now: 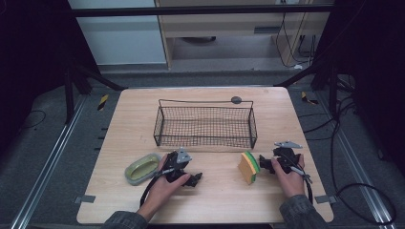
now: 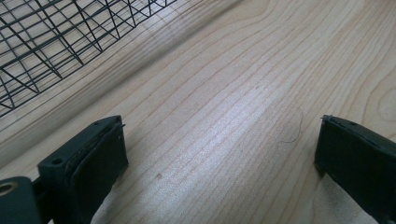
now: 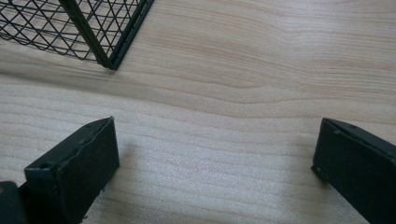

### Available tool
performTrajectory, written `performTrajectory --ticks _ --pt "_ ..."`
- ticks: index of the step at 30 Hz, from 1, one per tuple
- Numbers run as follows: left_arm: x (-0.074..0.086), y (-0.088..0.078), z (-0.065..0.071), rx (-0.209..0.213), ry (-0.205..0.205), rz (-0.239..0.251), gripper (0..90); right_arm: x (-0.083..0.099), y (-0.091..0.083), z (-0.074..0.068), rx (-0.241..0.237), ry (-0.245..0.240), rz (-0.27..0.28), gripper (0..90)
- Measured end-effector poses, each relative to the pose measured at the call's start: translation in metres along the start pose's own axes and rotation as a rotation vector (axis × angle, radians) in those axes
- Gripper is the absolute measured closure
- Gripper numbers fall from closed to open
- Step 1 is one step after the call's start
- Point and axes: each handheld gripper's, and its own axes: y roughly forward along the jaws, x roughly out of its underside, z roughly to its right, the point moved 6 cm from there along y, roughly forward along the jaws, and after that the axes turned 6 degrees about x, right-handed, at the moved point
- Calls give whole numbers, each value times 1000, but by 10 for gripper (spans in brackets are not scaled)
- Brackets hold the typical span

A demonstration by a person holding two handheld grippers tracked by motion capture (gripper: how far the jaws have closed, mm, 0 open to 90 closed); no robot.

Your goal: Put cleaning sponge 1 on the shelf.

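Observation:
A black wire basket stands on the middle of the wooden table. To its front left lies an oval green dish. A yellow sponge with a green face stands on edge at the front right. My left gripper rests low on the table just right of the dish, jaws open over bare wood. Just right of the sponge sits my right gripper, apart from it, also open with bare wood between its jaws. The basket mesh and a basket corner lie ahead of the jaws.
Both forearms come in from the table's front edge. Dark frame legs and cables stand on the floor to both sides. A small dark disc sits at the table's far edge behind the basket.

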Motion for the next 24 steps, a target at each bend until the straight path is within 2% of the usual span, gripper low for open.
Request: performTrajectory --ticks 5,7,9,10,11,14,16,17,18,19,22,24 --pt "-1 1 0 -4 -12 0 10 1 -1 0 -7 -6 1 5" --pt "-2 -2 3 20 -15 2 42 2 -2 0 -13 -13 2 5" --pt "-3 -3 5 28 -5 4 37 2 -3 0 -14 -9 -1 5" --pt "-5 -7 6 21 20 14 37 2 -3 -1 -18 -4 0 5" --pt "-5 -7 6 21 20 14 37 2 -3 -1 -18 -4 0 5" --pt "-12 -21 6 17 34 65 37 3 -3 0 -22 -18 2 5" --pt "-18 -31 4 -28 82 100 41 3 -3 1 -22 -31 3 5" --pt "-18 -31 4 -28 82 100 43 3 -3 1 -22 -31 3 5" --pt "-25 -41 2 -29 108 117 36 4 -4 0 -24 -26 3 5" --pt "-25 -41 2 -29 108 117 33 4 -4 0 -24 -26 3 5" --pt "-37 -61 -5 -54 133 100 35 4 -4 0 -24 -25 3 4" --pt "-39 -72 -9 -56 139 61 32 4 -4 0 -23 -24 3 5"
